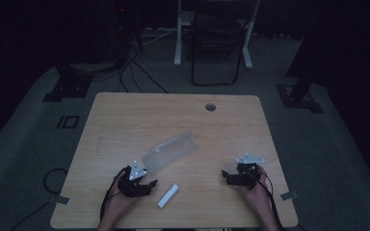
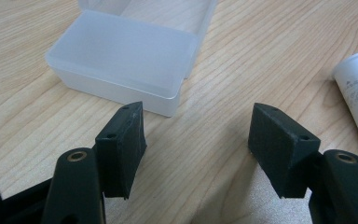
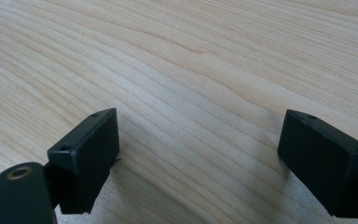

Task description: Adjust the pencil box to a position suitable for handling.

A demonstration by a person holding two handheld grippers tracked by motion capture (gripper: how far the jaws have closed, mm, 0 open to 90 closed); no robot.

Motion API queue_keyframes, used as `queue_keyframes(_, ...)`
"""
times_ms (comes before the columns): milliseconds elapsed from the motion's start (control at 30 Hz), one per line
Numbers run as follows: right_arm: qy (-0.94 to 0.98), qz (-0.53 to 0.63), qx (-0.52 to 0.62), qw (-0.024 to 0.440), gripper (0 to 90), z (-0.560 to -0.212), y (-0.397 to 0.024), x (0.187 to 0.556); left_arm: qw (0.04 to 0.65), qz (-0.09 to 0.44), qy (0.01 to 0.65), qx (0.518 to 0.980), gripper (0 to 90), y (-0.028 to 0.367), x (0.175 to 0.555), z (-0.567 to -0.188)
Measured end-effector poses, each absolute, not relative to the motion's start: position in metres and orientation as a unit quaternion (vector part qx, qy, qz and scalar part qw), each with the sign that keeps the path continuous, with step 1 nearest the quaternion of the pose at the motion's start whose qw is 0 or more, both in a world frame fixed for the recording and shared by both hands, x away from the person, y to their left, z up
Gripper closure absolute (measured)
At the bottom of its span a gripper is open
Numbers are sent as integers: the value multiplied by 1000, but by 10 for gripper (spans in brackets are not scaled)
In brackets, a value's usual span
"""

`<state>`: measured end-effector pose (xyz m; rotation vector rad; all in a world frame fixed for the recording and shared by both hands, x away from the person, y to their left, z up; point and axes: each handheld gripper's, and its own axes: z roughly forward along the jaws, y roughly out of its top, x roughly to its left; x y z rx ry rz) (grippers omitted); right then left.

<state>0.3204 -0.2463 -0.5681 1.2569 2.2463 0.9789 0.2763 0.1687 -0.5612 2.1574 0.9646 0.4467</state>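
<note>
Light wooden rectangular table [image 1: 125,120], centre of the high view, round cable hole near its far edge. Frosted translucent plastic box [image 1: 169,150] with its hinged lid open, mid-table, just above the left gripper [image 1: 147,185] (jaws spread wide, nothing between them, at lower left). Right gripper [image 1: 226,175], lower right, well apart from the box, jaws likewise wide and empty. Small white cylindrical tube [image 1: 168,196], lying flat just right of the left gripper.
</note>
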Motion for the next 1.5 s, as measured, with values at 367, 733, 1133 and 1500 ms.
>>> queue_keyframes(367, 800, 349, 448, 193, 125, -568, -246, 320, 353, 171, 376, 840, 415, 171, 275, -559)
queue_keyframes(733, 800, 349, 448, 193, 125, -568, -246, 320, 363, 175, 364, 840, 438, 171, 270, -546)
queue_keyframes(1133, 800, 349, 448, 193, 125, -568, -246, 320, 374, 189, 354, 836, 441, 173, 271, -531)
queue_keyframes(1500, 800, 349, 448, 192, 125, -568, -246, 320, 380, 199, 344, 835, 451, 171, 279, -517)
